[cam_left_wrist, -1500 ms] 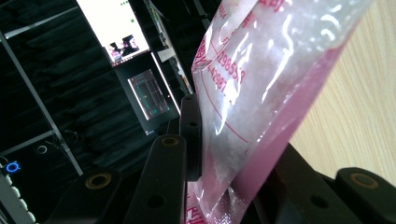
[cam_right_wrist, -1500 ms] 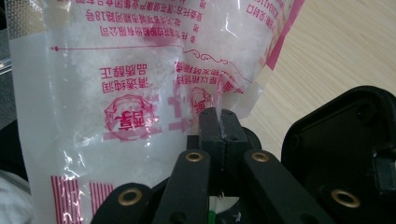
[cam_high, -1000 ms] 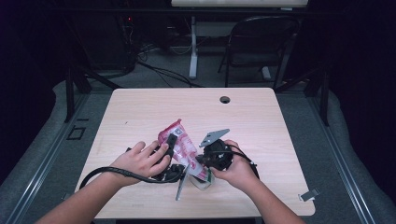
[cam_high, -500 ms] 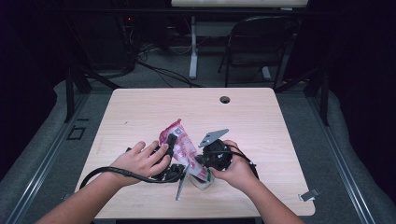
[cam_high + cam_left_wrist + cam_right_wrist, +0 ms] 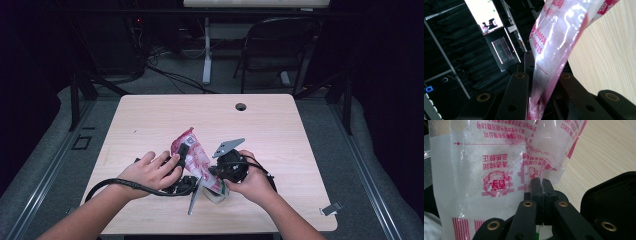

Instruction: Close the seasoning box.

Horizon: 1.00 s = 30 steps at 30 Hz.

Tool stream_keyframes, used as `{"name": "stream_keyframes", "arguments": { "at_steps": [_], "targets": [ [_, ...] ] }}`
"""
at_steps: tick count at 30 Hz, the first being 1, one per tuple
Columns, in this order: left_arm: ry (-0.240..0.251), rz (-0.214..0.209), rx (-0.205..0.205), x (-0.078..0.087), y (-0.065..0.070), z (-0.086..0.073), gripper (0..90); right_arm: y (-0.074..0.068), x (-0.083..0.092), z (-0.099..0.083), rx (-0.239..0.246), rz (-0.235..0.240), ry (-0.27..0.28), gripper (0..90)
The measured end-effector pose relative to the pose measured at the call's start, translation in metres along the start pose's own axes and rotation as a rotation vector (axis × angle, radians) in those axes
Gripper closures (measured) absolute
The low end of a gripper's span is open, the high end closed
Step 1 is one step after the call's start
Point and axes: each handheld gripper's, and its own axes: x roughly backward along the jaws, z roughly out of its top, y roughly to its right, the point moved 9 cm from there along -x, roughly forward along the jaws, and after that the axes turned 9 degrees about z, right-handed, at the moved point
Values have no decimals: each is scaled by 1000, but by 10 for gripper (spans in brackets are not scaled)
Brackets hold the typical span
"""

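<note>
Bag – lower end hidden behind both grippers.

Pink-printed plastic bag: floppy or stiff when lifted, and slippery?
Probably floppy: the plastic bag creases and bends between both grippers. Likely slick, since its film is glossy with glare. The white granules inside would likely shift and sag its free end.

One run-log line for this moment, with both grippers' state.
item: pink-printed plastic bag | left gripper: jaws just closing, shut on bag | right gripper: shut on bag edge | surface: wooden table
</note>
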Motion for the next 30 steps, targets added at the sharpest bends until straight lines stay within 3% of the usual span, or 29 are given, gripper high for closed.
{"name": "stream_keyframes", "arguments": {
  "at_steps": [20,30],
  "targets": [
    [0,1,-9,1,-2,0,851,0,-1,0,-2,0,3,900],
    [0,-13,10,1,0,0,851,0,-1,0,-4,-1,4,900]
  ]
}}
